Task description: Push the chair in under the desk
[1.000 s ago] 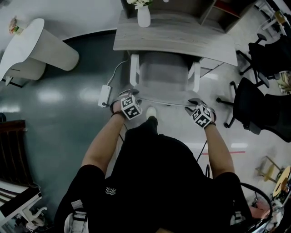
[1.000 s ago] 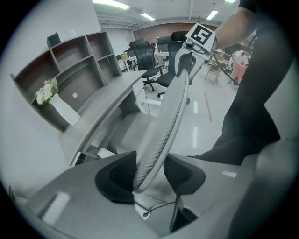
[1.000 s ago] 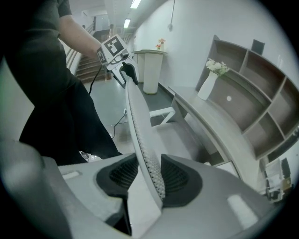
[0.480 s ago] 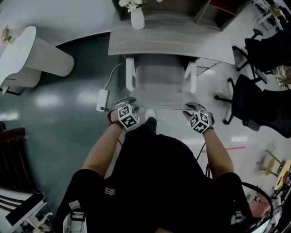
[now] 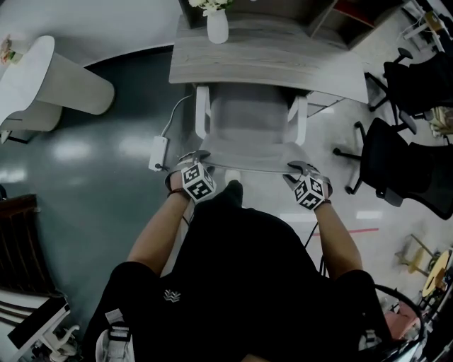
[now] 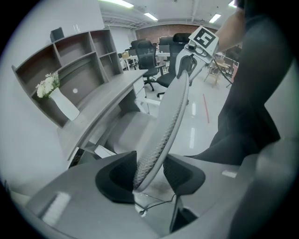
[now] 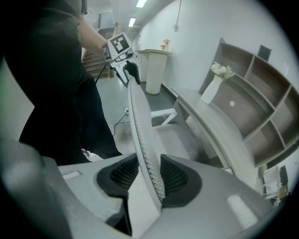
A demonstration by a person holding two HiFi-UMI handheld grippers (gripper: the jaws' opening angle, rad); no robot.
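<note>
A grey mesh chair (image 5: 248, 127) with white armrests stands with its seat front under the grey desk (image 5: 283, 60). I stand behind it. My left gripper (image 5: 199, 158) is shut on the left end of the backrest's top edge, and my right gripper (image 5: 297, 169) is shut on the right end. In the left gripper view the mesh backrest (image 6: 168, 116) runs up between the pads of the left gripper (image 6: 149, 175). The right gripper view shows both pads of the right gripper (image 7: 144, 175) pressed on the backrest (image 7: 140, 121). A white vase (image 5: 217, 25) with flowers stands on the desk.
A white power strip (image 5: 158, 152) and its cable lie on the floor left of the chair. Black office chairs (image 5: 410, 162) stand to the right. A white rounded stand (image 5: 49, 78) is at the far left, and a shelf unit (image 5: 340, 18) sits at the desk's back.
The chair has slid a little toward the desk, and both grippers have gone forward with it, still holding the backrest.
</note>
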